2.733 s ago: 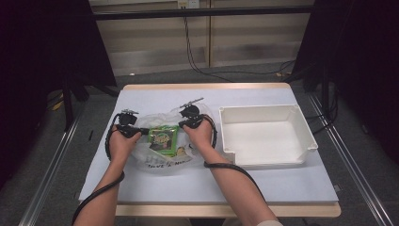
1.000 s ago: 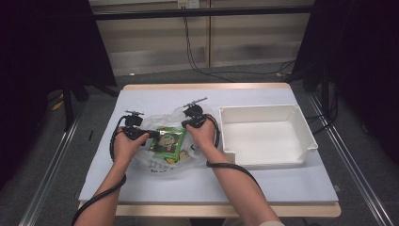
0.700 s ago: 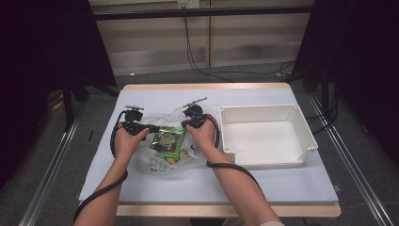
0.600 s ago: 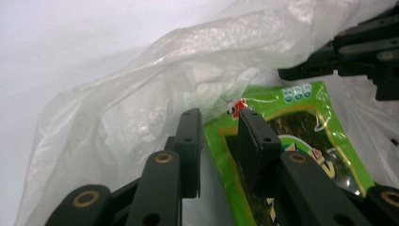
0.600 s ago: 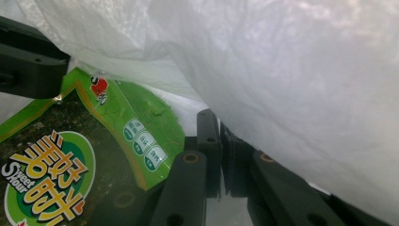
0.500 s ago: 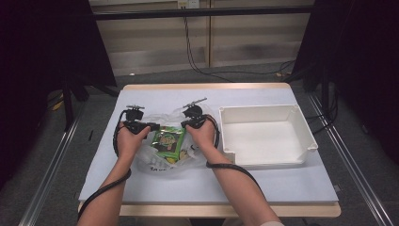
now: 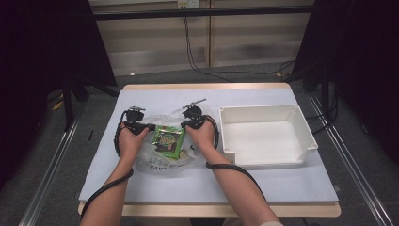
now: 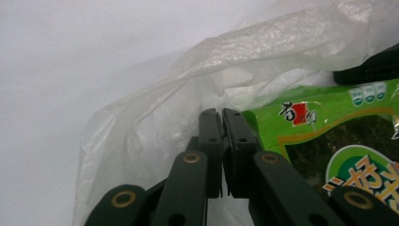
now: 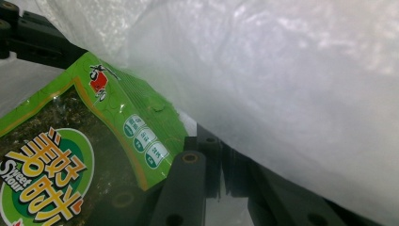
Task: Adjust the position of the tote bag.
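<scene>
Pinching the clear plastic bag [image 7: 162, 153] at its two sides, we are holding it on the table [image 7: 263, 186] with the green snack packet [image 7: 168, 140] lying at its mouth. Our left gripper [image 8: 221, 117] has just been closing on film; our right gripper [image 7: 187, 125] is clamped too. Thin film is slipping easily, so we are risking tearing it or spilling the packet short of the white bin [image 7: 263, 162].

Pale table [image 7: 282, 188], grey floor [image 7: 357, 155], dark curtains [image 7: 367, 56]
</scene>
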### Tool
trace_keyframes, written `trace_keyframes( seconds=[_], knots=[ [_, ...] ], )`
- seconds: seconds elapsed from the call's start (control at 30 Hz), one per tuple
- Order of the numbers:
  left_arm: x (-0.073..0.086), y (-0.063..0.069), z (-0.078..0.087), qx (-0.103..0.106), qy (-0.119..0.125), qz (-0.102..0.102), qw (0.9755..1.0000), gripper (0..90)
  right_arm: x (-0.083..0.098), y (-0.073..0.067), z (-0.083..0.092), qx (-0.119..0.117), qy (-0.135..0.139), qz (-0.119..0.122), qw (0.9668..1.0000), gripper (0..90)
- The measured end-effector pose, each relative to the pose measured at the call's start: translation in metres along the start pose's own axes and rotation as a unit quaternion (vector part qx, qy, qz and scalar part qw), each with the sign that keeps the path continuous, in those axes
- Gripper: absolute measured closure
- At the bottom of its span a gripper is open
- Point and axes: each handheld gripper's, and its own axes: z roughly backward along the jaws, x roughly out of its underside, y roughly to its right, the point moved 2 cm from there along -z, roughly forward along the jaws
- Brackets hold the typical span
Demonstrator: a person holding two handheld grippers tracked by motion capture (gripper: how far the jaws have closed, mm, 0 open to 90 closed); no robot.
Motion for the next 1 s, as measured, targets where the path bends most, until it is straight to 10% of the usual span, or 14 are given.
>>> trace_keyframes(
  seconds=[0.5,0.77,1.0],
  knots=[
    [-0.007,0.004,0.025,0.031,0.031,0.028,0.9986,71.6,-0.001,0.002,0.004,-0.001,0.003,0.0,1.0,86.6],
    [-0.003,0.014,0.012,0.056,0.002,0.023,0.9982,60.8,0.0,0.002,0.002,-0.006,-0.001,0.003,1.0,86.1],
    [0.0,0.019,0.008,0.063,-0.015,0.012,0.9978,81.2,0.0,0.003,0.001,-0.006,-0.001,0.003,1.0,86.2]
  ],
)
